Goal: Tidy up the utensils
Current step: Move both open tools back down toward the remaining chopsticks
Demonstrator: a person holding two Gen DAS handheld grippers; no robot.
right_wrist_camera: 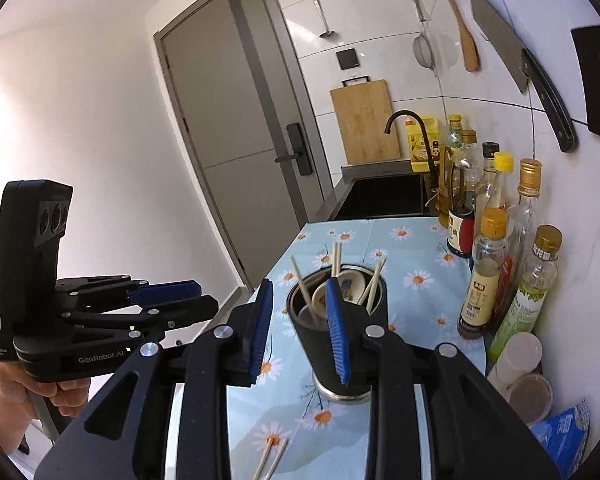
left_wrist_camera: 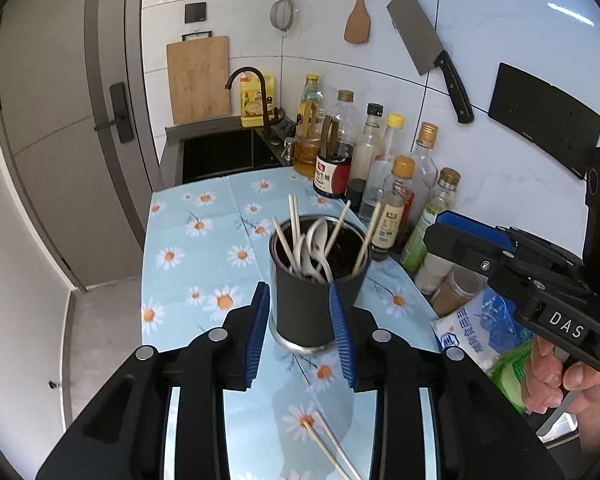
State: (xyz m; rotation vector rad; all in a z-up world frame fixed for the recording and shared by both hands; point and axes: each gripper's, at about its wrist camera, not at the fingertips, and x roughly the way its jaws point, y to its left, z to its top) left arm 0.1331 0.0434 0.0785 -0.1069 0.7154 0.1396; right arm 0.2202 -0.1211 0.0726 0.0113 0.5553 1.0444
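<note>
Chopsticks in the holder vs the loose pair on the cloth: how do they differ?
The chopsticks in the holder stand tilted against the rim of the holder, beside white spoons; the loose pair lies flat on the cloth. The ones in the holder fan apart; the loose pair lies nearly side by side. Both look pale wood.

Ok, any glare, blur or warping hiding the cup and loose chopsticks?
Left wrist view: the cup is sharp and evenly lit, the loose chopsticks clear; fisheye bends the door edge. Right wrist view: bright wall at left, chopsticks cut by the frame edge.
</note>
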